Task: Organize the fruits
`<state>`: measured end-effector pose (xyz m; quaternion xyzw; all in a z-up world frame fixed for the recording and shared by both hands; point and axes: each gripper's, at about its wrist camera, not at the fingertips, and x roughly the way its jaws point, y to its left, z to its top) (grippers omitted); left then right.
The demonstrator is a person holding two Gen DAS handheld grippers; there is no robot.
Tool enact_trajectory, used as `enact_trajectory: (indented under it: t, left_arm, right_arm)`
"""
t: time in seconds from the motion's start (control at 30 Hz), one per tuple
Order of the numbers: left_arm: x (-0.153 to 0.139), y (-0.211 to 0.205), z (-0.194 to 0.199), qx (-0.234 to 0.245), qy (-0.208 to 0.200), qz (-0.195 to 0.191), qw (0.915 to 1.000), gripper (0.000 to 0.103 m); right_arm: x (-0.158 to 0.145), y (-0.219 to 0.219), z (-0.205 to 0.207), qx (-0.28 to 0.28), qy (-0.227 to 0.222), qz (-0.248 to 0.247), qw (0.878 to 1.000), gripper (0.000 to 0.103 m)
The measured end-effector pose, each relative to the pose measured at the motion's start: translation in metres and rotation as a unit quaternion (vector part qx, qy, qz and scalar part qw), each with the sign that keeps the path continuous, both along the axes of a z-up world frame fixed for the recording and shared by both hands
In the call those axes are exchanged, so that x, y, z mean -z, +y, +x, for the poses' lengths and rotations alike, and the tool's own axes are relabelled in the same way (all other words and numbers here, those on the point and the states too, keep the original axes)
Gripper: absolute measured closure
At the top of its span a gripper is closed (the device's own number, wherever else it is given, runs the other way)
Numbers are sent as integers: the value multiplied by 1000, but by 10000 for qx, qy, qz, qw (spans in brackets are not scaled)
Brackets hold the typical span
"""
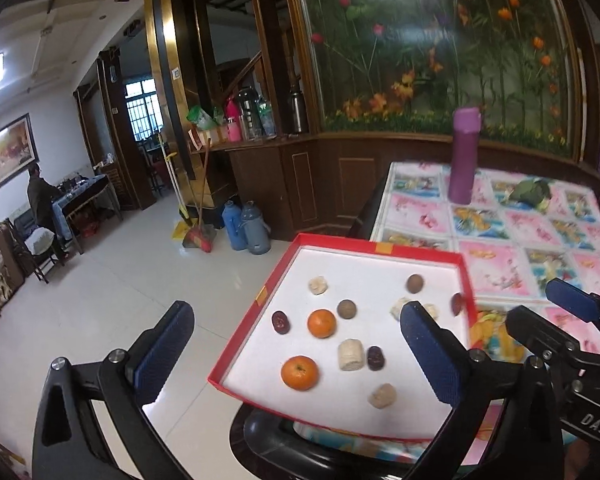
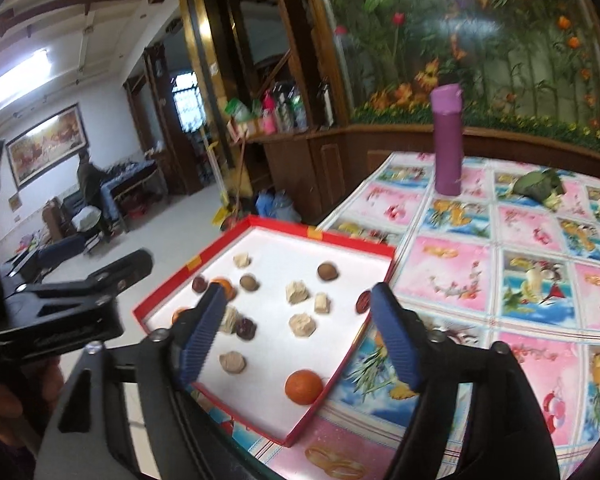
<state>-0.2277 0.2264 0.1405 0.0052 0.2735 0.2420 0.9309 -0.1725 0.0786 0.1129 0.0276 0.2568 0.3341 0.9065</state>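
A table [image 2: 500, 280] covered in a pink and blue flowered cloth stretches ahead and to the right of both grippers. On its near left corner, partly hanging over the edge, sits a shallow red box [image 2: 340, 356] with a white floor; it lies straight ahead of the right gripper [image 2: 300, 332] and ahead and slightly right of the left gripper [image 1: 296, 344]. Both grippers hang above the box with their blue-padded jaws spread wide and nothing between them.

Far ahead on the table stands a purple bottle [image 2: 447, 140], upright, with a green bundle [image 2: 538, 188] (what it is I cannot tell) to its right.

Scattered loose in the box are the fruits. One orange [image 2: 303, 386] rests against the box's near right wall, just ahead of the right gripper's fingers. Two more oranges [image 1: 321, 323] lie ahead of the left gripper, one nearer than the other. Around them are pale beige chunks [image 2: 302, 325], round brown fruits [image 2: 327, 271] toward the far side, and small dark red fruits [image 1: 280, 322], one of which lies at the right wall.

The right gripper's tips show at the right edge of the left wrist view.
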Motion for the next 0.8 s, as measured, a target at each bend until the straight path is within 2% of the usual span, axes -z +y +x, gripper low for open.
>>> enact_trajectory:
  t: [0.17,0.2,0.27,0.5,0.63,0.8]
  left_arm:
    - [-10,-14,-16,-24,-260,220,9994,0]
    - [-11,-16,-19,-5,-292,247,9993,0]
    - [-12,-19,-20,83,-293,229,9993,0]
    - [-7,-18,-18,81,-211,243,9994,0]
    - [-1,-9,-20,-139,-268,159,9994,0]
    - [6,4,-19,-336,-184,-155,9991,0]
  right_arm:
    - [-11,-13,-10,406,-375,286,9981,1]
    - [-12,-13,-11,501,-466,275,9973,0]
    - [-13,-14,-12,614,-555,223,9963,0]
    - [-7,-22,-1,975,-424,263,9940,0]
    - [-7,-26,4,1060,-377,318,9931,0]
    - [-2,-16,4,971,-345,191,9945,0]
